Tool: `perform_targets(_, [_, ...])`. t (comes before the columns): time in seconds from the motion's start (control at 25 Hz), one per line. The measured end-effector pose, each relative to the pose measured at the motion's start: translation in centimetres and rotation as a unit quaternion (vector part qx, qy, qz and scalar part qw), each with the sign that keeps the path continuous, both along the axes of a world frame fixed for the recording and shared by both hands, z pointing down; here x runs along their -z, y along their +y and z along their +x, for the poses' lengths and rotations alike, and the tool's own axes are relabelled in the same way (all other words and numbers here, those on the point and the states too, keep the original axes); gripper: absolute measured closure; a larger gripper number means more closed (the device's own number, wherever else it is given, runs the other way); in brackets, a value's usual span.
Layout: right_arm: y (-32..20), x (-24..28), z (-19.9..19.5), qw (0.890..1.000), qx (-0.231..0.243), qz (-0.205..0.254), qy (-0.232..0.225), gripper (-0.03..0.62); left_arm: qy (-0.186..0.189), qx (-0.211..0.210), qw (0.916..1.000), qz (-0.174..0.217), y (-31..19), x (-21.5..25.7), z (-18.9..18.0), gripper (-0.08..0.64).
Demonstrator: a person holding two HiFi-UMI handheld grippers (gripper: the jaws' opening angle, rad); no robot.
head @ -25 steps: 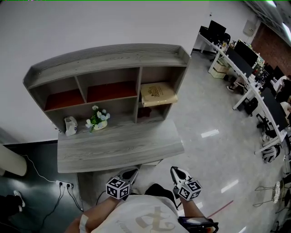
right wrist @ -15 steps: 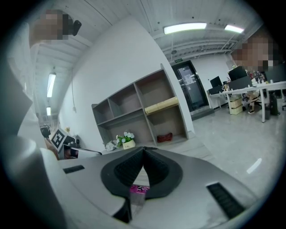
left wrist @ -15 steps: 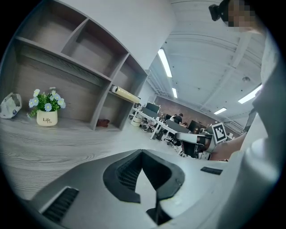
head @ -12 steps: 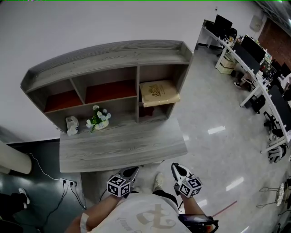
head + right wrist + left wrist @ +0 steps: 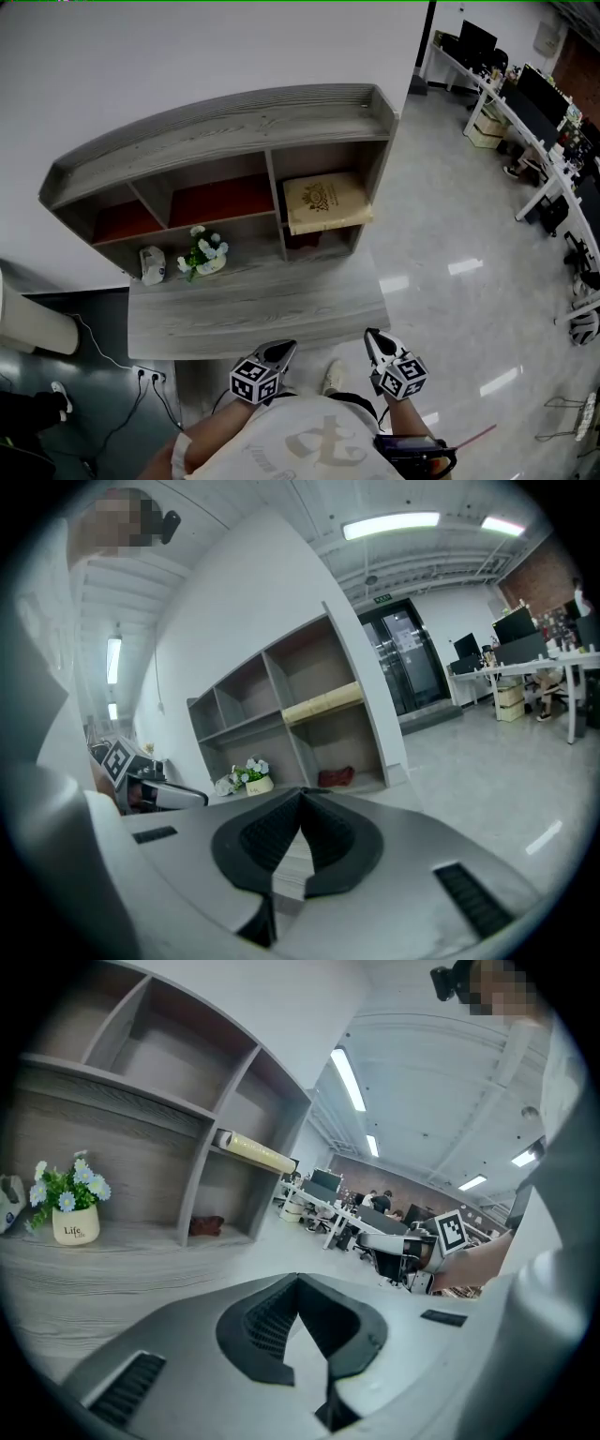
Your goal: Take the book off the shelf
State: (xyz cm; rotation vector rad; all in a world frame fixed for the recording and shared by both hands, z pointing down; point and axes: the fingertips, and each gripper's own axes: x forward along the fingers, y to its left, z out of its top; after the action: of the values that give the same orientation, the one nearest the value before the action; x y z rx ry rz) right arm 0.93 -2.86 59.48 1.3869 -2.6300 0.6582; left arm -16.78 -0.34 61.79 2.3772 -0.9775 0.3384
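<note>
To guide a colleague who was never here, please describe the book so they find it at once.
Find the grey wooden shelf against the white wall. In its right column, the book lies flat on the middle board. It is the only tan, flat thing; the flower pot stands lower, to the left.

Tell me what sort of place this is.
Most likely an open-plan office: long rows of white desks carrying monitors, ceiling strip lights, and a wooden shelf unit against a plain white wall.
</note>
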Motion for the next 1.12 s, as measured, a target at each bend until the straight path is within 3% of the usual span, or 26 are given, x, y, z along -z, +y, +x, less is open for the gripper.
perform_targets(0.36, [-6.5, 0.0, 2.1, 0.999, 0.053, 0.01, -0.005, 0.588, -0.021, 0.027, 0.9994, 0.01, -4.9, 0.3, 3.7, 0.557])
perform_targets(0.88, [-11.0, 0.0, 3.8, 0.992, 0.126, 0.02, -0.023, 0.588, -0.042, 0.071, 0.9961, 0.03, -8.1, 1.6, 6.8, 0.557])
perform_targets(1.12, [-11.8, 0.0, 3.9, 0.99, 0.135, 0.023, -0.03, 0.588, -0.065, 0.051, 0.9949, 0.057, -9.0, 2.9, 7.7, 0.557])
